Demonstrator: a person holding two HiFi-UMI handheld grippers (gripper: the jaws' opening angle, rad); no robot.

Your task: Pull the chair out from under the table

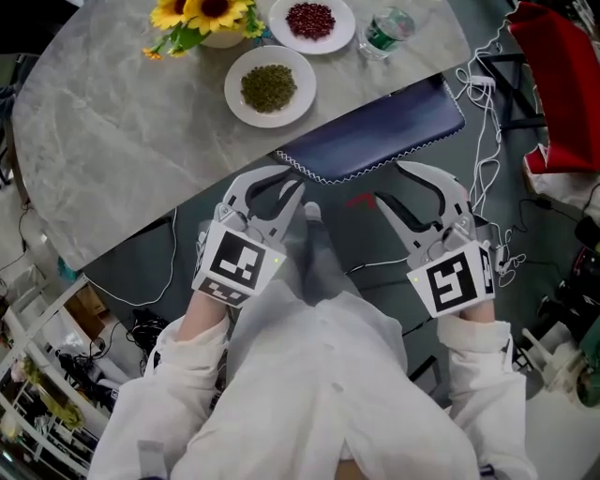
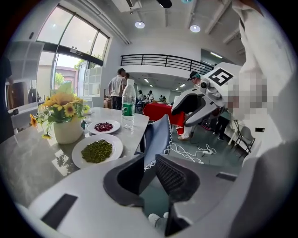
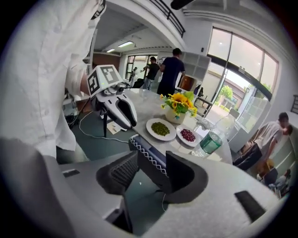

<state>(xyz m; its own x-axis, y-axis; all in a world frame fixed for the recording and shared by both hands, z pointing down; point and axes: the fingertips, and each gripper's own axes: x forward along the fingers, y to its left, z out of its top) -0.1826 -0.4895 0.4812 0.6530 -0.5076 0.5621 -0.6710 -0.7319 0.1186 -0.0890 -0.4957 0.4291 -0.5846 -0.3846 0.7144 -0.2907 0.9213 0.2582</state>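
The chair's dark blue backrest point(image 1: 375, 136), edged with white zigzag stitching, stands against the grey marble table point(image 1: 112, 131). My left gripper point(image 1: 292, 187) sits at the backrest's left corner. Its jaws stand a narrow way apart, and in the left gripper view the stitched edge point(image 2: 158, 135) runs down into the gap without being pressed. My right gripper point(image 1: 389, 185) is a little below the backrest's middle, jaws wide apart and empty. In the right gripper view the backrest point(image 3: 149, 158) lies just ahead of the right gripper point(image 3: 151, 174).
On the table are a plate of green beans point(image 1: 269, 86), a plate of red beans point(image 1: 310, 21), a water bottle point(image 1: 384, 31) and a vase of sunflowers point(image 1: 202, 14). White cables point(image 1: 487, 112) trail over the floor at right beside a red cloth point(image 1: 562, 75). A rack point(image 1: 37, 375) stands at lower left.
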